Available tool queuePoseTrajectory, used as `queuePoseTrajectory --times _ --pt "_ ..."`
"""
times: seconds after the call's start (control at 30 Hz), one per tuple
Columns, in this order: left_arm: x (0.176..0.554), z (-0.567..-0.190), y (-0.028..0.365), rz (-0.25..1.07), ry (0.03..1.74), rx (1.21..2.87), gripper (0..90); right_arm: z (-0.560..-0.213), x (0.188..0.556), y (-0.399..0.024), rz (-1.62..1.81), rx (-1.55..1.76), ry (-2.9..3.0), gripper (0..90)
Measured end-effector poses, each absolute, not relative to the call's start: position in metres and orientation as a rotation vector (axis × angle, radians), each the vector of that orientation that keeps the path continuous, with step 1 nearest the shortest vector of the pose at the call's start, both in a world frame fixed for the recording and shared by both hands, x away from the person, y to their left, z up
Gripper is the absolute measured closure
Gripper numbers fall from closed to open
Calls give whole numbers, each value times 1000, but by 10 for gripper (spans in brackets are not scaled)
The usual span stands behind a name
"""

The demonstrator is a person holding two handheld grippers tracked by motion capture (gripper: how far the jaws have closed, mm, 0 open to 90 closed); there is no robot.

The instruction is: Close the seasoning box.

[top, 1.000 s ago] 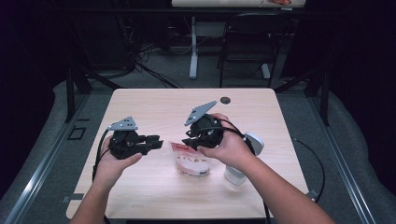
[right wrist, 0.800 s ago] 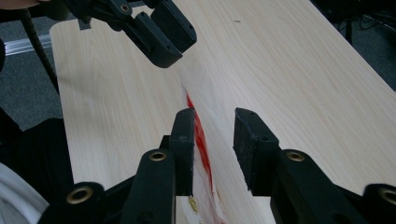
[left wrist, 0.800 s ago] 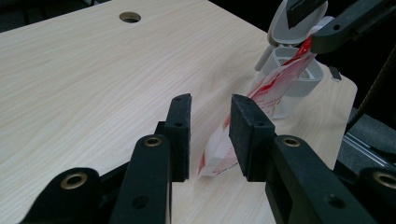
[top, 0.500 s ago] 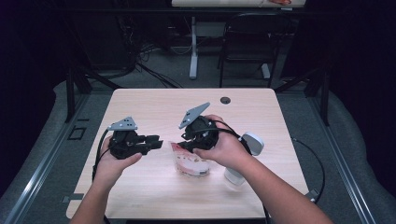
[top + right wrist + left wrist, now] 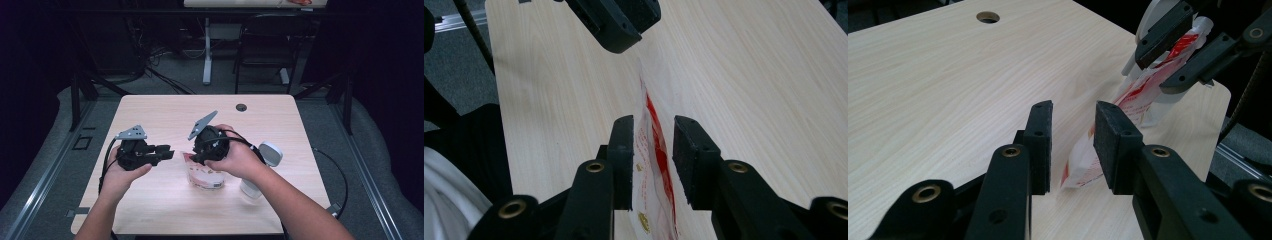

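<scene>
From the high view we see the pouch (image 5: 205,175) near the table's (image 5: 165,107) middle, right of the left gripper (image 5: 167,150). Our right gripper (image 5: 653,160) view shows its just-narrowing jaws straddling the pouch's top edge, grip uncertain. Left jaws gape empty. The pouch's long axis runs left-right.

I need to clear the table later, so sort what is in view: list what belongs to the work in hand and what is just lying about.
In the work:
- red and white pouch, standing between the jaws of the right hand-held gripper
- left hand-held gripper, open, aimed at the pouch's near edge

Lying about:
- white bottle behind the right wrist
- round hole in the table
</scene>
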State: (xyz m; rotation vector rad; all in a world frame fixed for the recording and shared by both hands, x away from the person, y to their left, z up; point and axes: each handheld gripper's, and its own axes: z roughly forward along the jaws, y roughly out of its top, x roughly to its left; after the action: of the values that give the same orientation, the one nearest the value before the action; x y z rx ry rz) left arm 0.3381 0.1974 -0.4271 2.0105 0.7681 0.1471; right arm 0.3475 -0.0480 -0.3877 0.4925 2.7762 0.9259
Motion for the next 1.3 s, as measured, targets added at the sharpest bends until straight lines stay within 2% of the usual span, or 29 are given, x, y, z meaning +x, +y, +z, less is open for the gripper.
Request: queuePoseTrajectory --times 0.53,1.3 --pt "339 -428 197 145 768 2013 694 -399 356 -42 863 525 2808 739" --pt "339 -429 197 143 770 2017 690 -403 358 -38 822 515 2836 853"
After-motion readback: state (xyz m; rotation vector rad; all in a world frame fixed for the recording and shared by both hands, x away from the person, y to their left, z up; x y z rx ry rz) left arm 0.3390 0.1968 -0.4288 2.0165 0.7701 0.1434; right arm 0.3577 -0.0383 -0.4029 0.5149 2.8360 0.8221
